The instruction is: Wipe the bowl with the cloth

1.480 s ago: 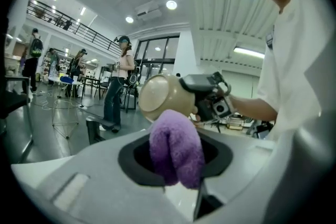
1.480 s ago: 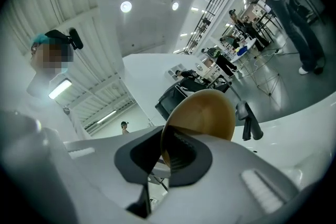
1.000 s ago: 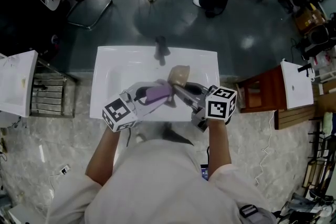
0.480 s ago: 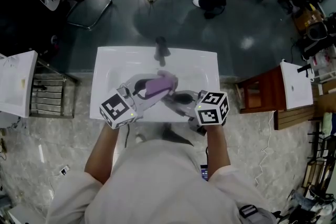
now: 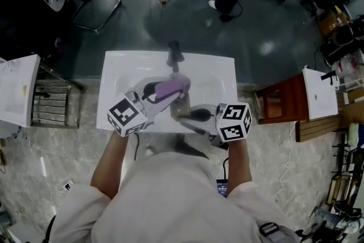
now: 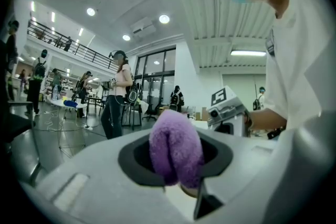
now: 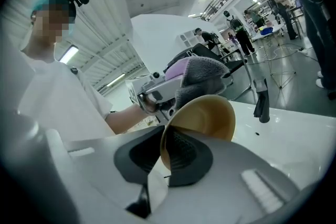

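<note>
A tan bowl (image 7: 210, 115) is held by its rim over the white sink (image 5: 114, 71). My right gripper (image 7: 164, 155) pinches that rim between its pads, and its jaws are opening slightly. My left gripper (image 6: 176, 165) is shut on a folded purple cloth (image 6: 175, 149). In the right gripper view the cloth (image 7: 202, 73) lies against the bowl's far upper edge. From the head view the cloth (image 5: 172, 89) and left gripper (image 5: 181, 88) cover most of the bowl (image 5: 181, 106). The right gripper (image 5: 182, 114) comes in from the lower right.
A dark faucet (image 5: 174, 49) stands at the sink's back edge, just beyond the cloth. A wooden stool (image 5: 284, 99) is to the right of the sink and a white stand (image 5: 17, 88) to the left. People stand further off on the dark floor.
The right gripper has drawn the bowl back toward me and leftward. The left gripper has carried the cloth away from me, over the bowl and nearer the faucet.
</note>
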{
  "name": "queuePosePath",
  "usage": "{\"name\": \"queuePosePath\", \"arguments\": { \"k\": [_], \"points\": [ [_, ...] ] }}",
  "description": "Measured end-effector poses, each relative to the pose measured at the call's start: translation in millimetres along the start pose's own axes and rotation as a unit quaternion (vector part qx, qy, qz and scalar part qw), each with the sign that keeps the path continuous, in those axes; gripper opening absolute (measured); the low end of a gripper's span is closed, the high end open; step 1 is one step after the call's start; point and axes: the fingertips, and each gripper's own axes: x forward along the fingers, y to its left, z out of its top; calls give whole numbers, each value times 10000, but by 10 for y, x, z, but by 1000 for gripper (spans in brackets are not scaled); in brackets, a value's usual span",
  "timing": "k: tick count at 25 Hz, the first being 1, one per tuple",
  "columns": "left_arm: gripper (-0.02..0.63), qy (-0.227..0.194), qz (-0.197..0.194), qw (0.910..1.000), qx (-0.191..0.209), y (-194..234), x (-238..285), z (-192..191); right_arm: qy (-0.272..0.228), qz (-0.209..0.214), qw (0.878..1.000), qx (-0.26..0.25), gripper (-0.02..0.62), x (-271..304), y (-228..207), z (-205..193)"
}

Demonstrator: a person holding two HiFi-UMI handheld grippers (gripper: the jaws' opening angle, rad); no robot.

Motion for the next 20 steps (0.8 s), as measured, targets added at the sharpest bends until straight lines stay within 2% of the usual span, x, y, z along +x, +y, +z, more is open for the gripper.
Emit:
{"name": "queuePosePath", "arguments": {
  "k": [7,12,20],
  "points": [
    [120,72,78,9997,-208,58,5,-112,-35,551,9983,-207,23,-27,210,-40],
    [118,260,-15,9991,-330,68,15,-266,-229,1076,9936,-247,32,-57,389,-20],
    [118,475,90,9977,-472,109,-29,-527,-726,1330,9881,-251,25,-192,478,92]
  ]
}}
